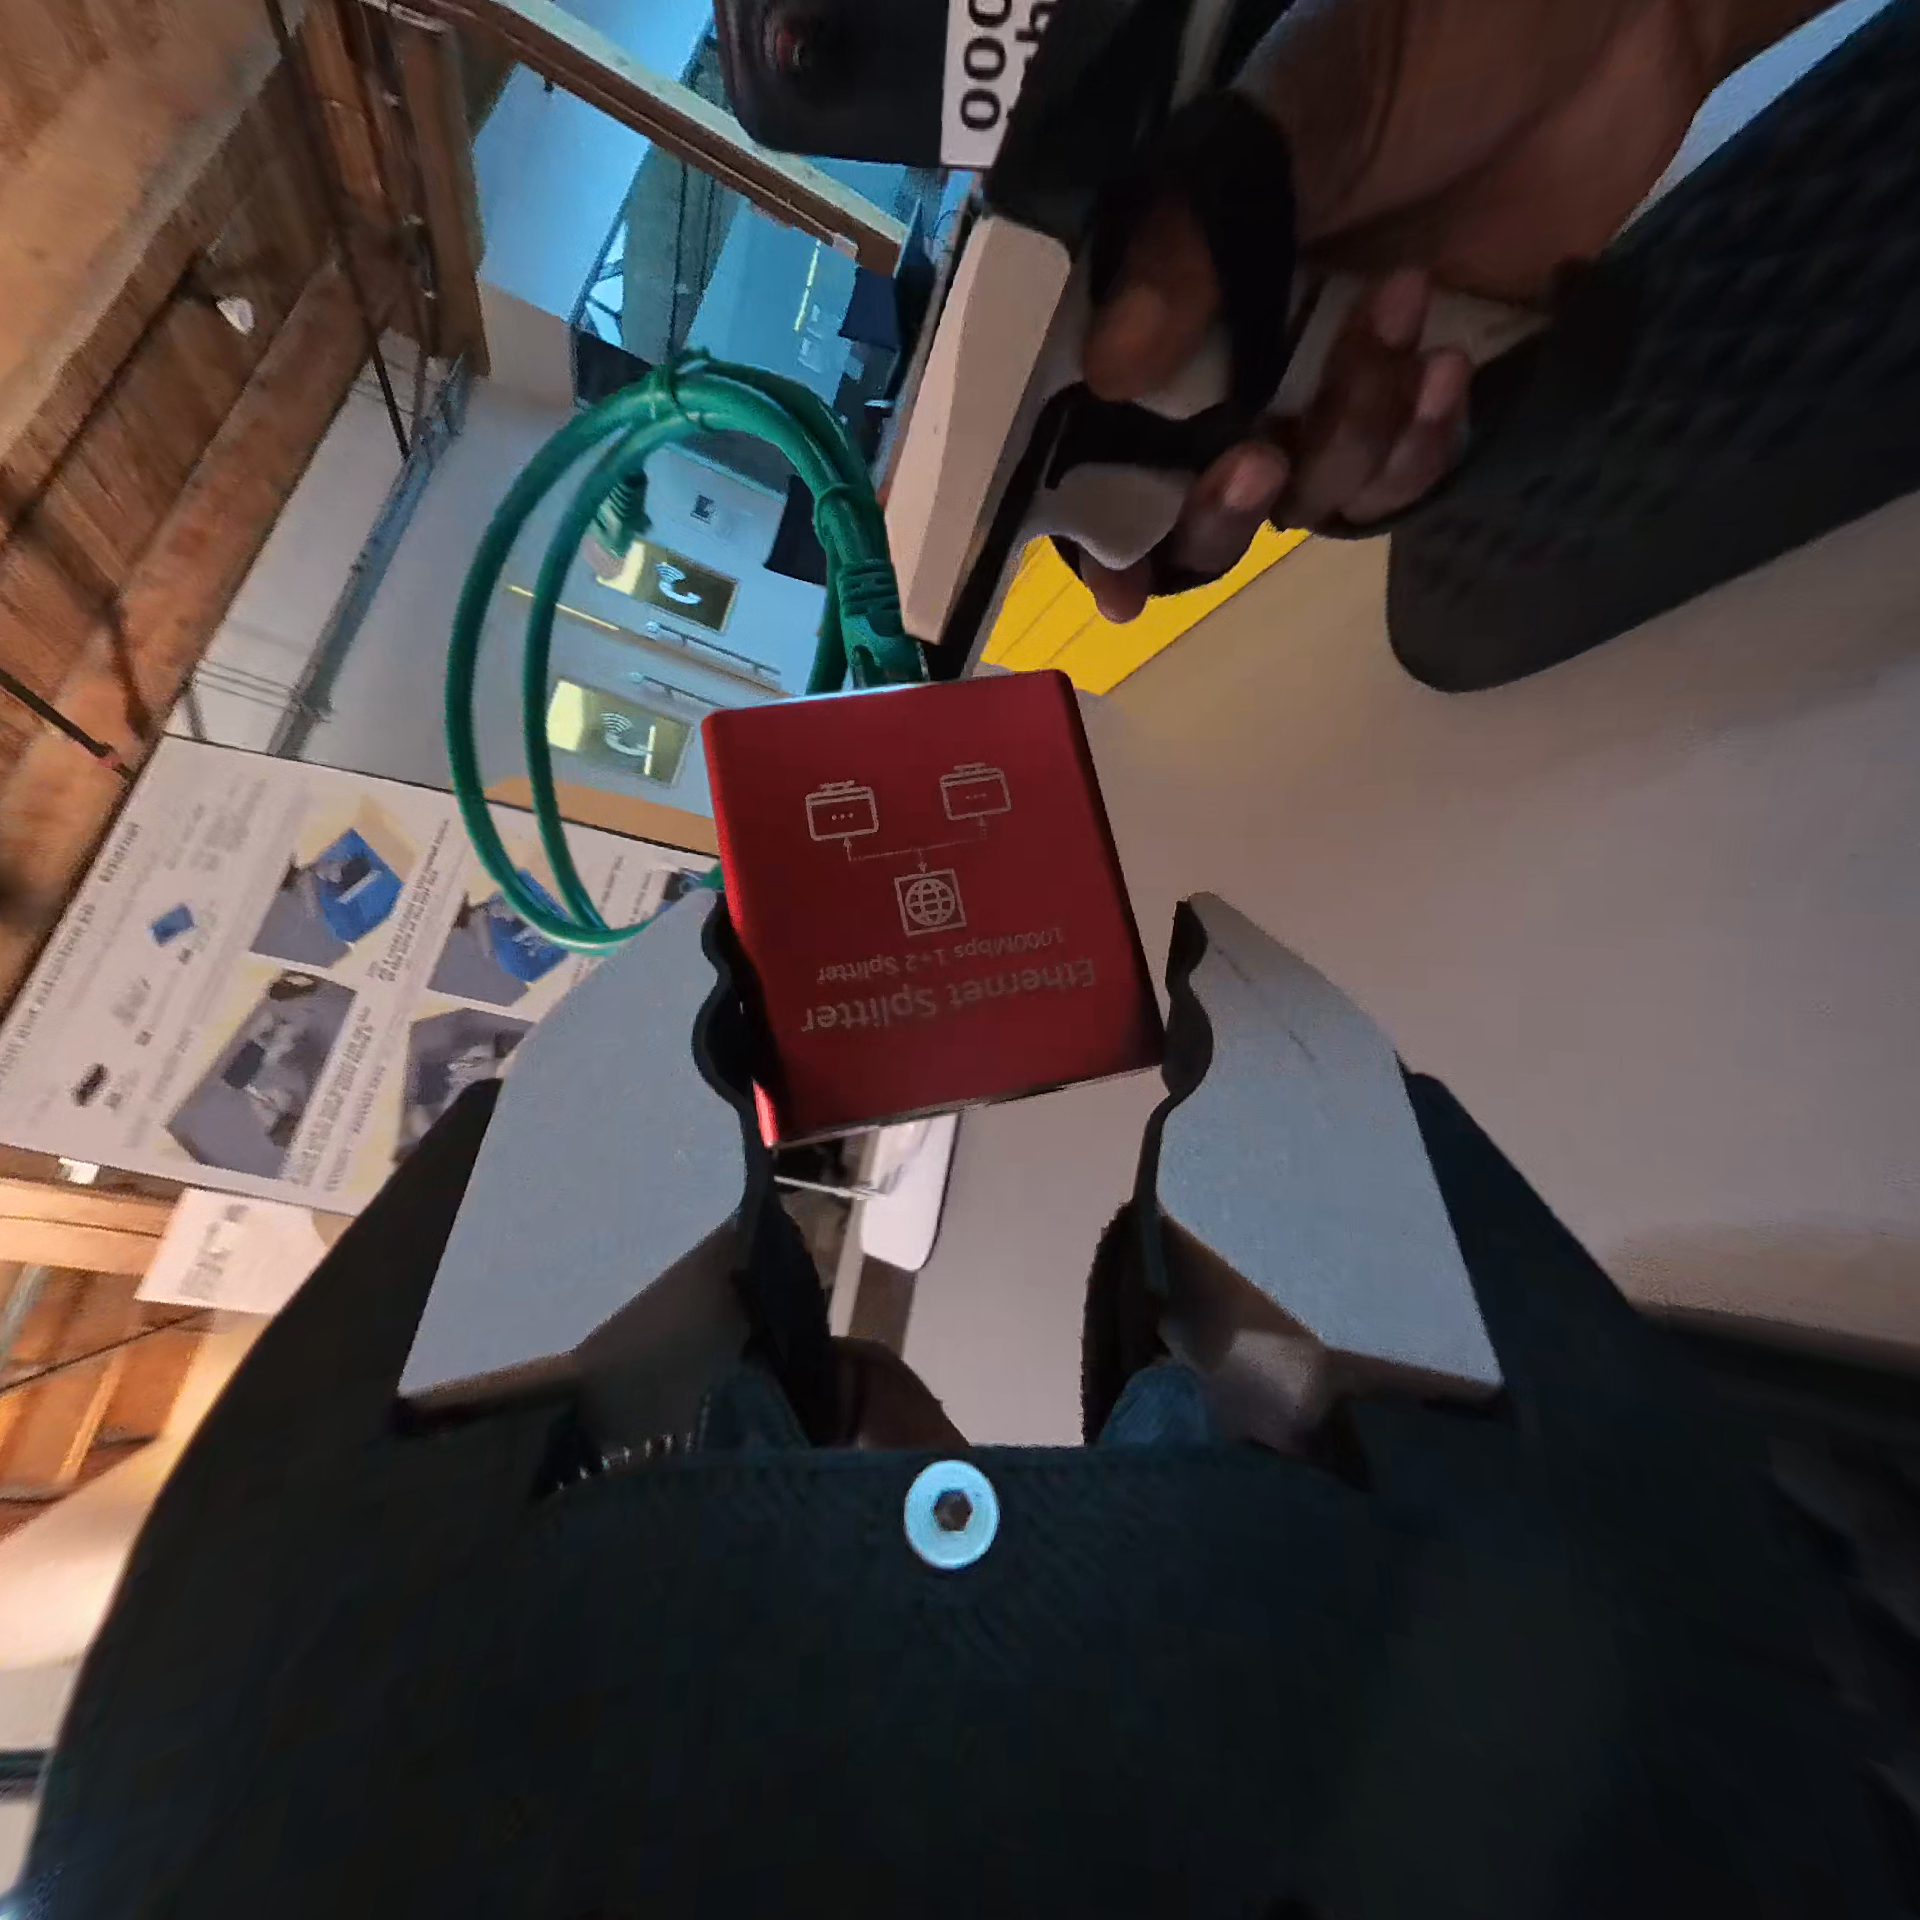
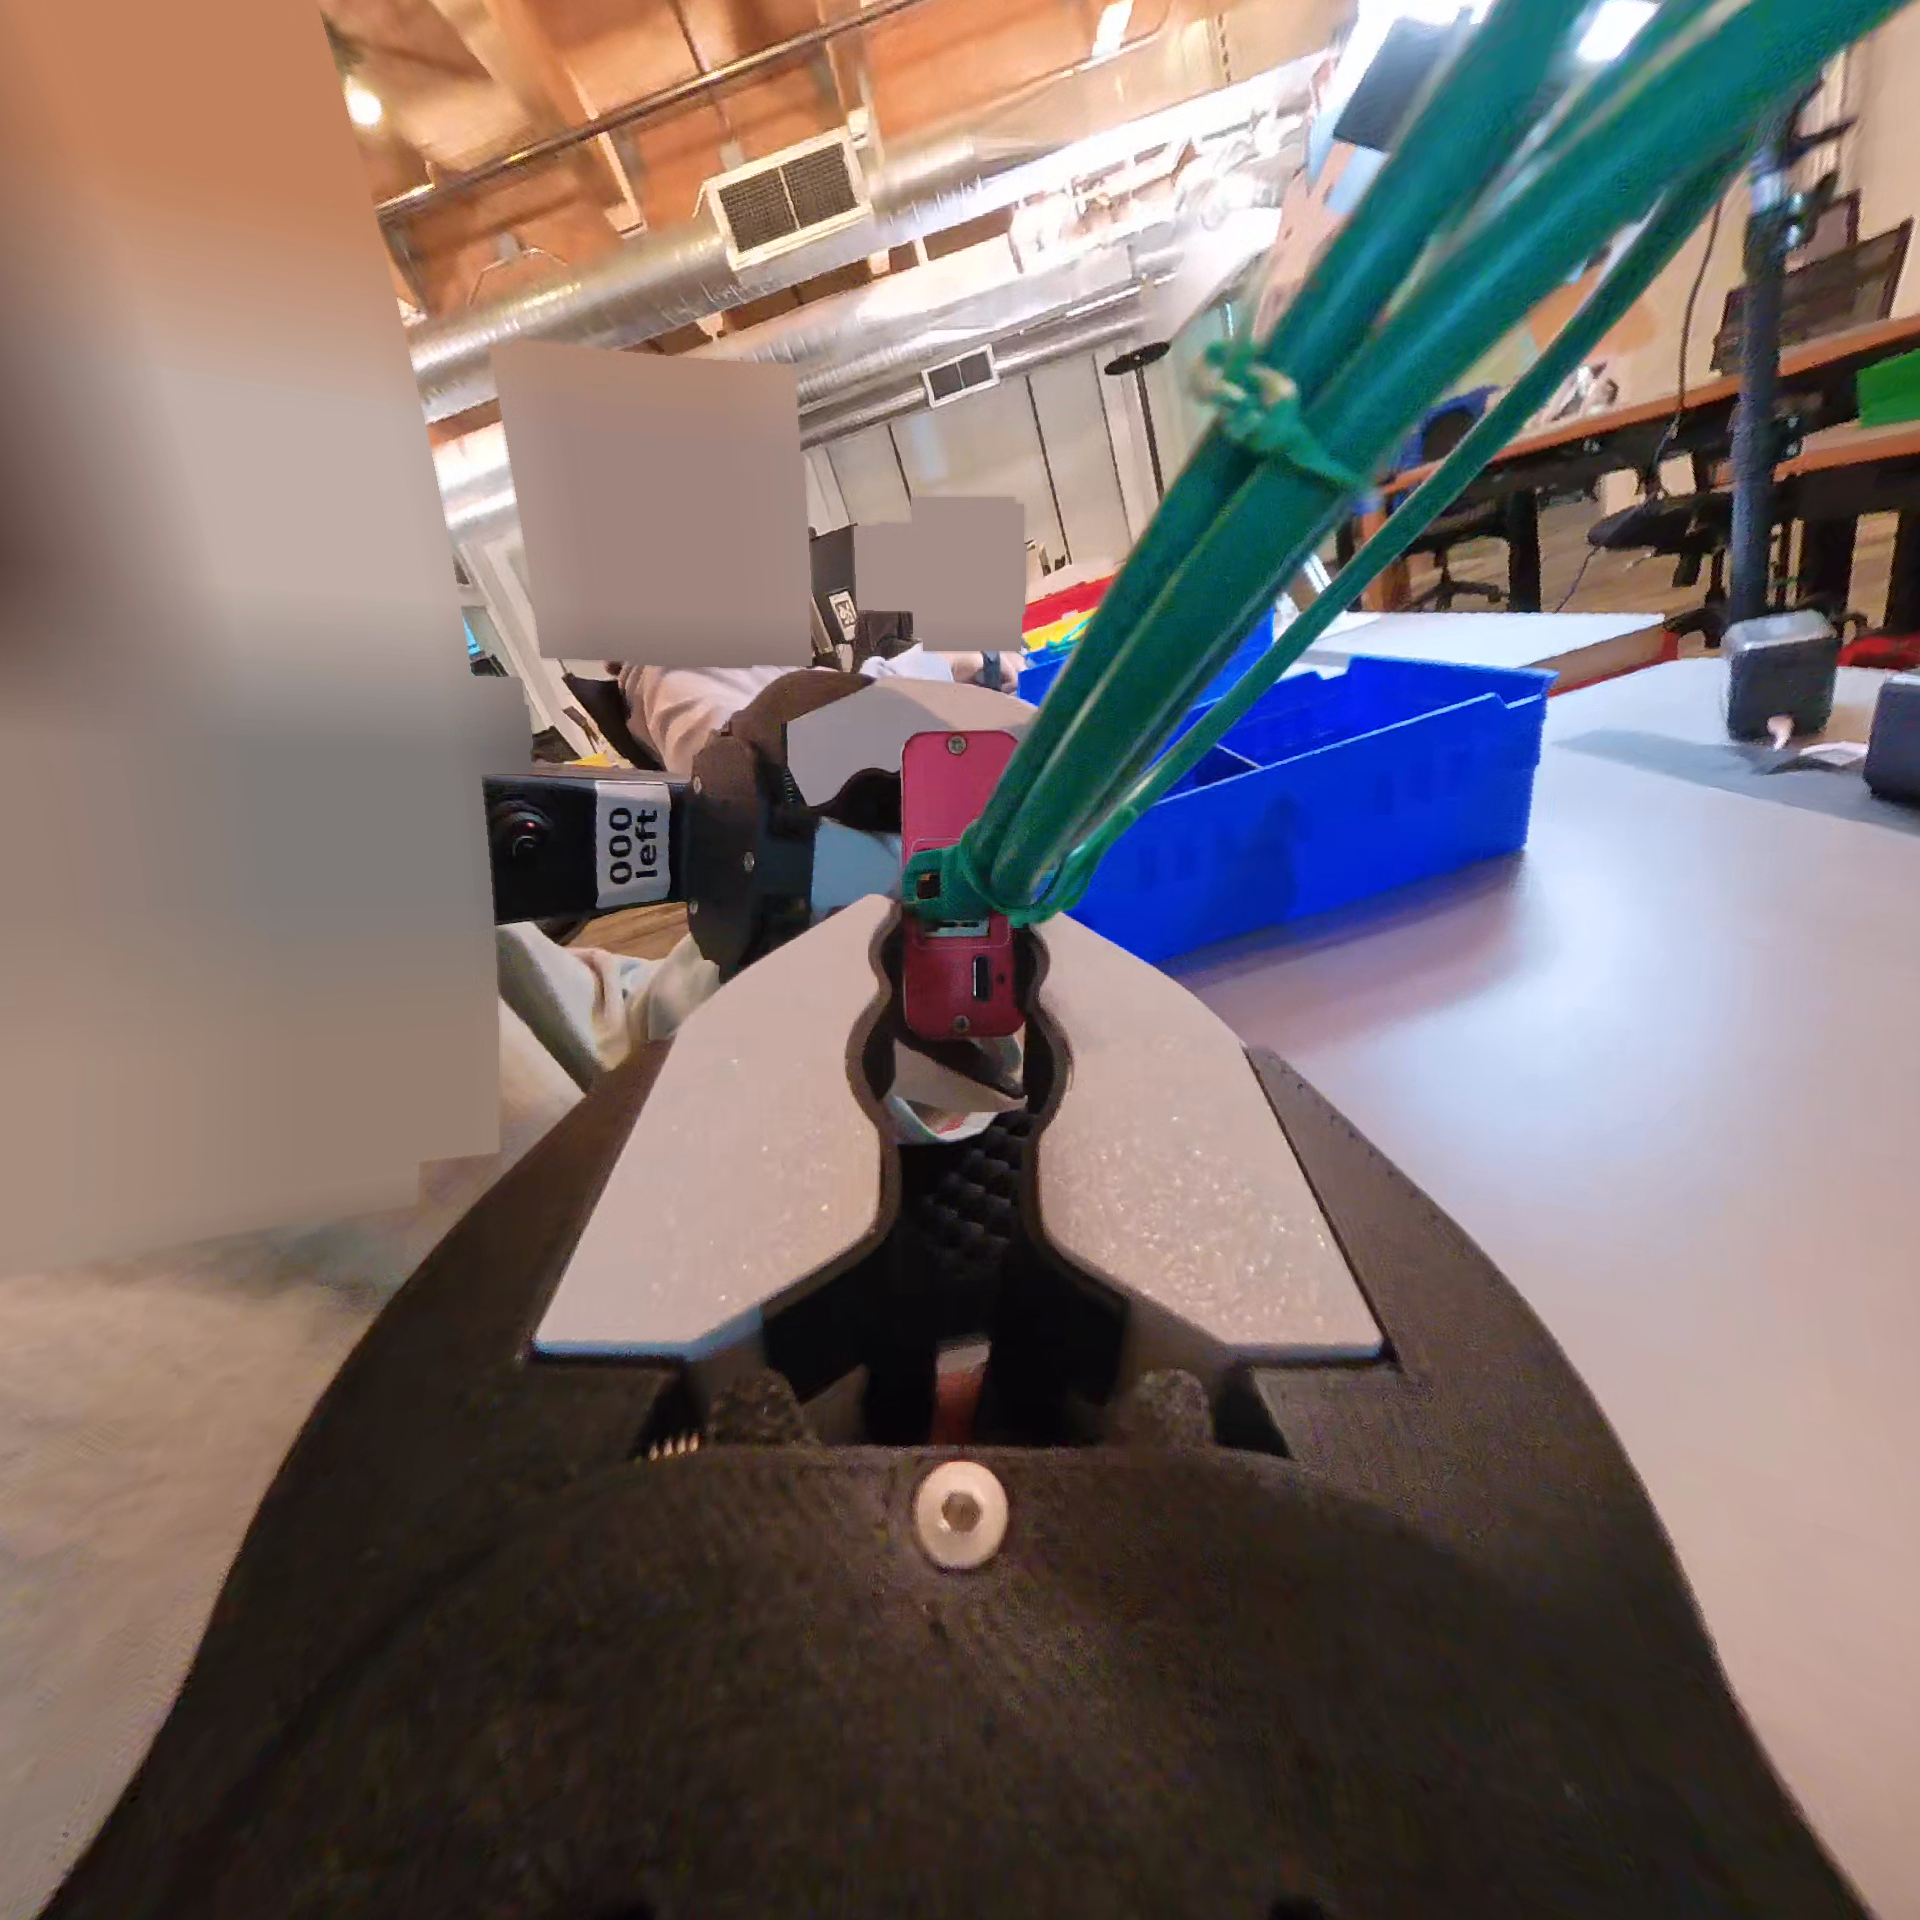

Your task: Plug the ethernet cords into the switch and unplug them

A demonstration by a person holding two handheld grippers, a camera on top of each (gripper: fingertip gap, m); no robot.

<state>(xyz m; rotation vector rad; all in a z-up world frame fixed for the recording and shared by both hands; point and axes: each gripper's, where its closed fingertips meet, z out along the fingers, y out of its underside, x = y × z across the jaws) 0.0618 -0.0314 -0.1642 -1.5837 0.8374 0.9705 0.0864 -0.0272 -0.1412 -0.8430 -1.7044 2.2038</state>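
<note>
Both grippers meet at the red switch [image 1: 930, 904], held in the air above the bench [image 2: 1558, 1039]; the left gripper [image 1: 945, 997] clamps its sides; the right gripper [image 2: 961, 966] is nearly closed on the green ethernet cord's [image 2: 1195, 665] plug at the switch's port face; a blue bin [image 2: 1351, 790] sits toward the far edge.

Green cord [image 2: 1382, 436] loops crowding switch [image 2: 951, 935]

Around me I see a grey table [image 2: 1558, 1091] bearing a blue divided bin [image 2: 1351, 790], wooden ceiling beams [image 2: 582, 62] with silver ducts [image 2: 665, 301] and a white vent [image 2: 790, 197] overhead, long desks [image 2: 1704, 405] with black chairs [image 2: 1652, 530] behind, and a poster board [image 1: 260, 966] against the wall.
</note>
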